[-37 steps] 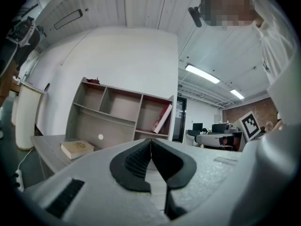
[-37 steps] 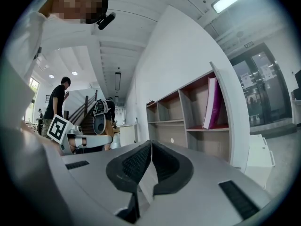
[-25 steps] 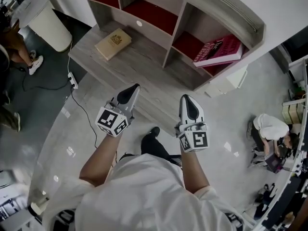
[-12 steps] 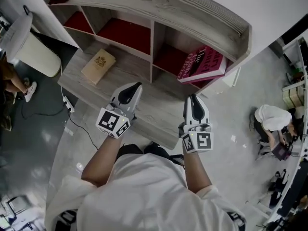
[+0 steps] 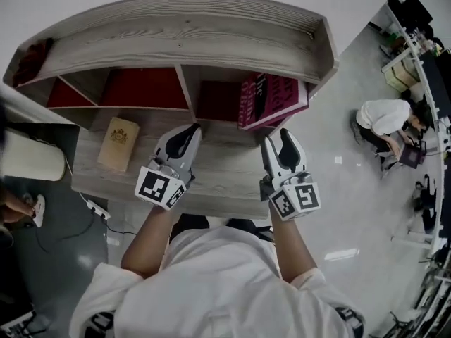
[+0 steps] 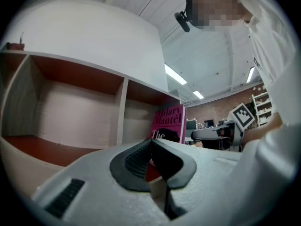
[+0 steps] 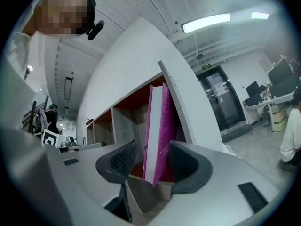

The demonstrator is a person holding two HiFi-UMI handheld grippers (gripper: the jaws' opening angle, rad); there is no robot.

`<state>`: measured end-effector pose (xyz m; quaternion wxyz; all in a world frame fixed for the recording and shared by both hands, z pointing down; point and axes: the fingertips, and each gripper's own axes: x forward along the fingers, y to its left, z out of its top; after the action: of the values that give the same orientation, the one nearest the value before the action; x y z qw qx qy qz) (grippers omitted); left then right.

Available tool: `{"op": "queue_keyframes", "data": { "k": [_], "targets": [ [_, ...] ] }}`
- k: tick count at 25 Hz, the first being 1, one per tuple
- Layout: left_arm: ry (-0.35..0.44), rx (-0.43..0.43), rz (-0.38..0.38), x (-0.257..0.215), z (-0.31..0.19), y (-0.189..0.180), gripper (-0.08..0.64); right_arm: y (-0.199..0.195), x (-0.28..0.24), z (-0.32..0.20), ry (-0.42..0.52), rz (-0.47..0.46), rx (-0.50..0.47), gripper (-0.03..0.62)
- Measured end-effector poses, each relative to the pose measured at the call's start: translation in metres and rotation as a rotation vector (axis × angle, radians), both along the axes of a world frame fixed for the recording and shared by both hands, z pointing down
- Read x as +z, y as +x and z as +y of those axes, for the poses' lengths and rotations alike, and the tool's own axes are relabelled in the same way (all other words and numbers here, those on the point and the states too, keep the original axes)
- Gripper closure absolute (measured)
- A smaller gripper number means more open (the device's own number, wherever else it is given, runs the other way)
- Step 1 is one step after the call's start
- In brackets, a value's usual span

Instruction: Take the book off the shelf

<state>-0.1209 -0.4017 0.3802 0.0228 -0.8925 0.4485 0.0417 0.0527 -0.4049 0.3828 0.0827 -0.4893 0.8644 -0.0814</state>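
Grey wooden shelf holds the magenta book leaning in its right compartment, seemingly untouched between the opening jaws of the right gripper; reach deeper before squeezing, with the left gripper pressed together, empty

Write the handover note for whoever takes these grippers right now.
Left gripper: shut, empty, held in front of the shelf.
Right gripper: jaws opening, lined up on the pink book, pads not touching it.
Things: the pink book leans in the shelf's right compartment. A tan book lies on the ledge to the left.
Done: the approach.
Left: close on the pink book and pull it out.
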Motion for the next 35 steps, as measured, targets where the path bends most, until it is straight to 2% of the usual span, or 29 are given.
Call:
{"op": "queue_keyframes", "data": {
  "k": [3,8,14,21,29,35],
  "targets": [
    [-0.003,0.118,-0.004,0.0,-0.007,0.008,0.543,-0.005,-0.001,-0.004,-0.027,-0.018,0.055,0.388],
    [0.014,0.253,0.006,-0.004,-0.012,0.017,0.543,-0.007,-0.012,-0.016,-0.043,-0.098,0.147,0.362],
    [-0.009,0.355,0.024,0.006,-0.008,0.028,0.543,-0.009,-0.018,-0.031,-0.076,-0.155,0.201,0.35],
    [-0.041,0.404,0.038,0.016,-0.008,0.034,0.543,-0.015,-0.02,-0.053,-0.113,-0.184,0.219,0.35],
    [-0.057,0.403,0.061,0.018,-0.013,0.033,0.543,-0.013,-0.016,-0.066,-0.14,-0.118,0.262,0.351],
    [-0.062,0.397,0.061,0.022,-0.014,0.031,0.543,-0.011,-0.013,-0.068,-0.147,-0.11,0.279,0.413]
  ]
}}
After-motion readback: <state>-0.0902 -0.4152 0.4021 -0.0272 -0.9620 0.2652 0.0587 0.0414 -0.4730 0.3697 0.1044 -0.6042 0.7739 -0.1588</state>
